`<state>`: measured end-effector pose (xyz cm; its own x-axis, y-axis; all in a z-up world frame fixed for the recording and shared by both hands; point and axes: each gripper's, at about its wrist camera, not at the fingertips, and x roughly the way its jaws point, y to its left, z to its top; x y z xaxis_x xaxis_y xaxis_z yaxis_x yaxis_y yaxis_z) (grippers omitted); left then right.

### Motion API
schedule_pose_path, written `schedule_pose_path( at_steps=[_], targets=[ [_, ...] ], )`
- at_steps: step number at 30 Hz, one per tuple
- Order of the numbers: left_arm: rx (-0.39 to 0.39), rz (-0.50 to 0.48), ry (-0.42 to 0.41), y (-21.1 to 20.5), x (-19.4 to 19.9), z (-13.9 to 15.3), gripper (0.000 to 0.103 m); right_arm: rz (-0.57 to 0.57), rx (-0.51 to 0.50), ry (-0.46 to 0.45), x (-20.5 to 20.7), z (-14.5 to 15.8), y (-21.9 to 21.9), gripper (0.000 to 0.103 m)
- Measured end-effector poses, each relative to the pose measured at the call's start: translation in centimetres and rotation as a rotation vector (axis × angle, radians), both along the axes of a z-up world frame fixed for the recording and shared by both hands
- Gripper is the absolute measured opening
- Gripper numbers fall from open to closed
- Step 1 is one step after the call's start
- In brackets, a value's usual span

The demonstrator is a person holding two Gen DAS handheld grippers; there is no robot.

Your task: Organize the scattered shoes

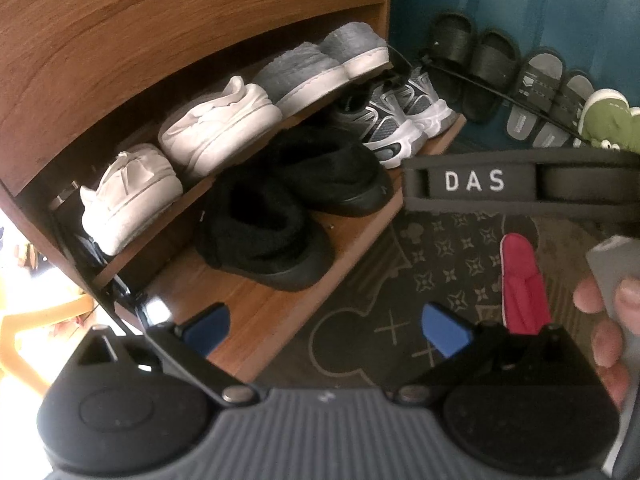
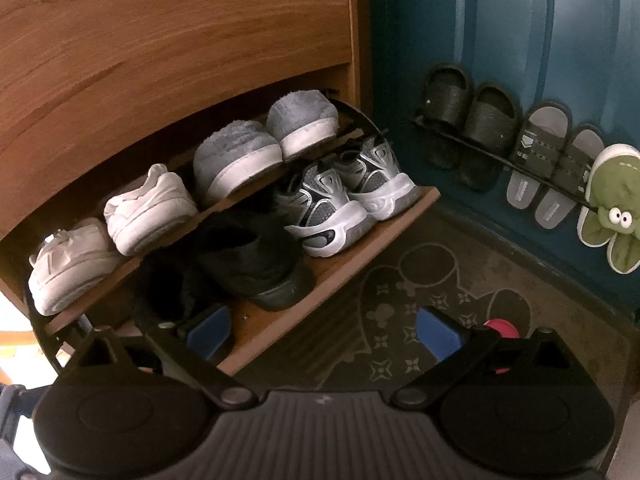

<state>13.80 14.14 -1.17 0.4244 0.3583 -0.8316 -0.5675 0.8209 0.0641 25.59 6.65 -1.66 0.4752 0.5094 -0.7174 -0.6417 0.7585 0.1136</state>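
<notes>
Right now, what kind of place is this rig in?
Probably a home entryway. A brown wooden tilt-out shoe cabinet holds white sneakers and black fleece slippers; slides hang on a black wall rack; a patterned grey doormat lies below.

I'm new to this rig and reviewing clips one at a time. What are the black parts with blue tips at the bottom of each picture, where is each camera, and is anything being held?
Each picture comes from a camera on a hand-held gripper that a person carries, looking along its two blue-tipped fingers. The left gripper and right gripper are both open and hold nothing. Ahead is a wooden rack: white sneakers and grey slippers above, black slippers and grey trainers below. Sandals hang on the blue wall. A red slipper lies on the mat.
</notes>
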Motion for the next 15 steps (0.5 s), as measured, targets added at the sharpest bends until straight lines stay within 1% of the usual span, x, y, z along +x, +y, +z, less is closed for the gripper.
schedule_pose_path(
  at_steps=[15],
  targets=[
    [-0.019, -0.007, 0.006, -0.06, -0.09, -0.10, 0.103, 0.009, -0.013, 0.004, -0.13, -0.17, 0.29, 0.100]
  ],
)
